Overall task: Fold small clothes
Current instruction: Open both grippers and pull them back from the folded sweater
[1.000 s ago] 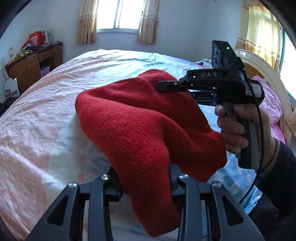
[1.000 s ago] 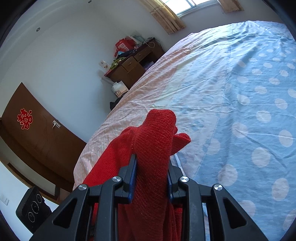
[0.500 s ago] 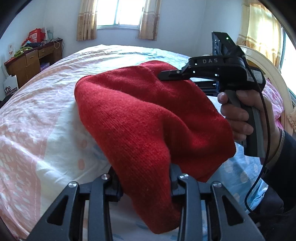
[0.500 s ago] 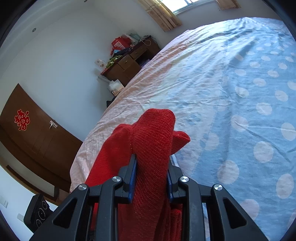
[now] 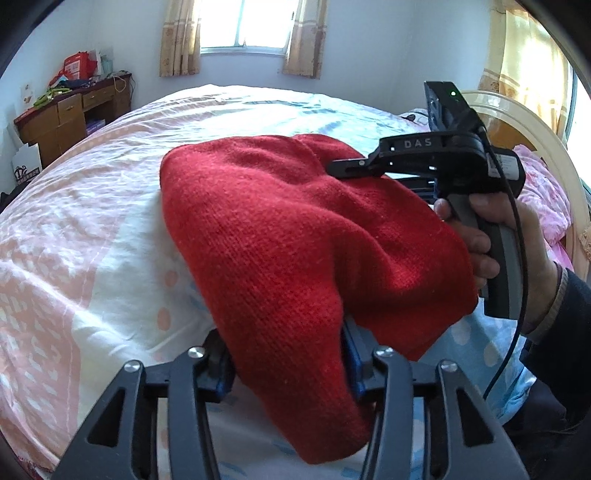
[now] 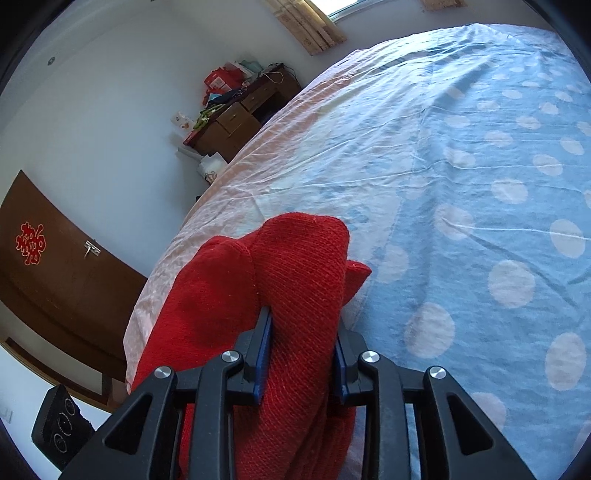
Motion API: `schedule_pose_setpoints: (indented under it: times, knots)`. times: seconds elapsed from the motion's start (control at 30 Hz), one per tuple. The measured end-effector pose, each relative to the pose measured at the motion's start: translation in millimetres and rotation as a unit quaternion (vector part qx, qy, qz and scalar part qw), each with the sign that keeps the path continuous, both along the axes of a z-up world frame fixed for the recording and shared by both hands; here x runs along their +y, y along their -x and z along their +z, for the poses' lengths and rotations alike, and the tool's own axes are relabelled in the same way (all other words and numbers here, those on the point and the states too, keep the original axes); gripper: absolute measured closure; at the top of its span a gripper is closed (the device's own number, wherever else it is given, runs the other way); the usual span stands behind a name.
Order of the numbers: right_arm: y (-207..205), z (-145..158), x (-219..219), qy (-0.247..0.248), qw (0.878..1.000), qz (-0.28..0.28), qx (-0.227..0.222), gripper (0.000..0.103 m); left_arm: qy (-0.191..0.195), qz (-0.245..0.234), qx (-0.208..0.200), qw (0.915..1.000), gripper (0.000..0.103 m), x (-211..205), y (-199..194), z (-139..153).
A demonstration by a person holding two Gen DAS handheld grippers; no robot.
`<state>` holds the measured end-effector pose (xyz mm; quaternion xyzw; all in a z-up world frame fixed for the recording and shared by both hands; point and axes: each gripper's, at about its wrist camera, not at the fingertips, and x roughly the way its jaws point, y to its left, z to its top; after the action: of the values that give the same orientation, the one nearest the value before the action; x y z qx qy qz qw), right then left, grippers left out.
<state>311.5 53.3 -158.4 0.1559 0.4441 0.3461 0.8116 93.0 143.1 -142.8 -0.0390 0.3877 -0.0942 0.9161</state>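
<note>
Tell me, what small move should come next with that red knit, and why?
Probably open both grippers fully and draw them back. The red knit already lies doubled over on the bed, and the jaws of the left gripper and right gripper have just been opening with cloth between them.

A bed (image 5: 110,221) fills most of both views, its sheet pink with white flecks on one side and pale blue with white dots (image 6: 480,184) on the other. A brown wooden desk (image 5: 70,118) with drawers stands against the far wall, cluttered on top, a red bag (image 5: 77,66) among the items. Beige curtains (image 5: 179,37) frame a bright window (image 5: 242,24). A dark wooden door (image 6: 55,266) bears a red paper ornament (image 6: 31,243). A cream curved headboard (image 5: 546,155) edges the bed.
</note>
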Motion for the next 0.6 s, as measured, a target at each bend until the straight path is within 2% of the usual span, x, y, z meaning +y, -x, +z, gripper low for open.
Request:
schedule_pose_setpoints:
  times: [0.2, 0.33, 0.43, 0.53, 0.6]
  knots:
    - [21.5, 28.3, -11.1, 0.012, 0.998, -0.009, -0.056, 0.07, -0.012, 0.002, -0.002, 0.9999, 0.041, 6.0, 4.8, 12.3]
    - [44.5, 49.1, -22.3, -0.01, 0.996, -0.011, -0.083, 0.064, -0.029, 0.021, -0.031, 0.9989, 0.022, 15.9, 13.7, 27.1]
    - [70.9, 59.9, -16.9, -0.025, 0.995, 0.025, -0.094, 0.064, -0.037, 0.037, -0.055, 0.9971, 0.014, 21.4, 13.5, 38.2]
    - [100.0, 54.9, 1.0, -0.037, 0.991, 0.094, -0.084, 0.063, -0.048, 0.064, -0.072, 0.9942, 0.011, 24.7, -0.2, 38.6]
    - [109.7, 40.6, 4.7, -0.008, 0.993, 0.09, -0.076, 0.062, -0.056, 0.083, -0.071, 0.9924, 0.011, 26.6, -12.2, 31.6]
